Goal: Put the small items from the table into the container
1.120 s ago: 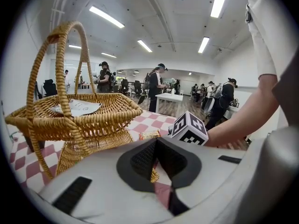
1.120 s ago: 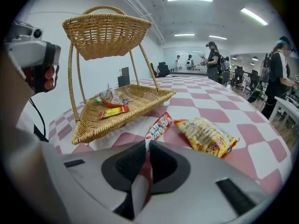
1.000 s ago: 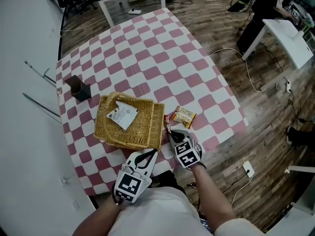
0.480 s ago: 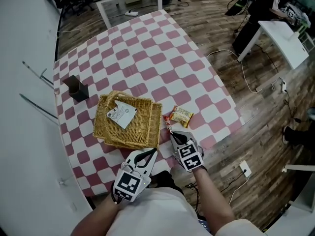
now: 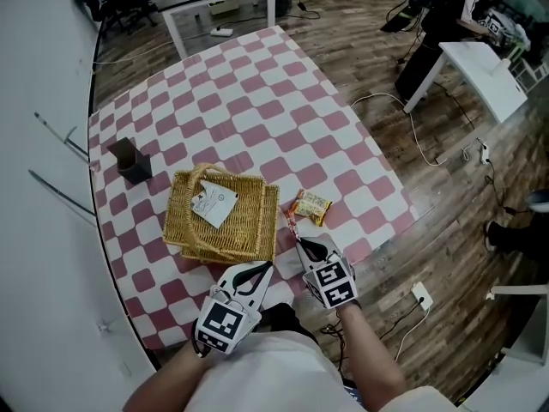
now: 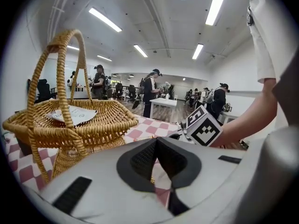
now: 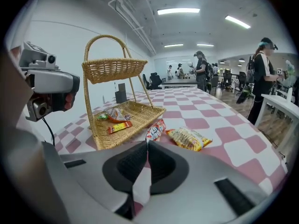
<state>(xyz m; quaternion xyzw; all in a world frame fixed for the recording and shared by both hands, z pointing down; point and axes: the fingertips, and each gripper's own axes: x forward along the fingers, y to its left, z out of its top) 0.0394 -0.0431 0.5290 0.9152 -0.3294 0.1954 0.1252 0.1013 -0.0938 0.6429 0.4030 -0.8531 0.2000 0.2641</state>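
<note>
A two-tier wicker basket (image 5: 249,221) stands on the checked table (image 5: 257,101), with a white card (image 5: 213,202) on its upper tier and several snack packets (image 7: 110,116) in its lower tray (image 7: 135,112). My right gripper (image 5: 302,243) sits just right of the basket, shut on the near end of a red-and-white snack packet (image 7: 155,130), which tilts up off the cloth. A yellow snack packet (image 5: 311,206) lies flat beside it, seen too in the right gripper view (image 7: 189,138). My left gripper (image 5: 264,269) hovers at the table's near edge, shut and holding nothing (image 6: 156,141).
A dark box (image 5: 129,161) stands on the table left of the basket. The near table edge runs just under both grippers. White tables (image 5: 476,67) and cables (image 5: 429,136) are on the wooden floor to the right. People stand far off.
My right gripper has risen slightly with the red-and-white packet's near end pinched in it. The left gripper has stayed where it was.
</note>
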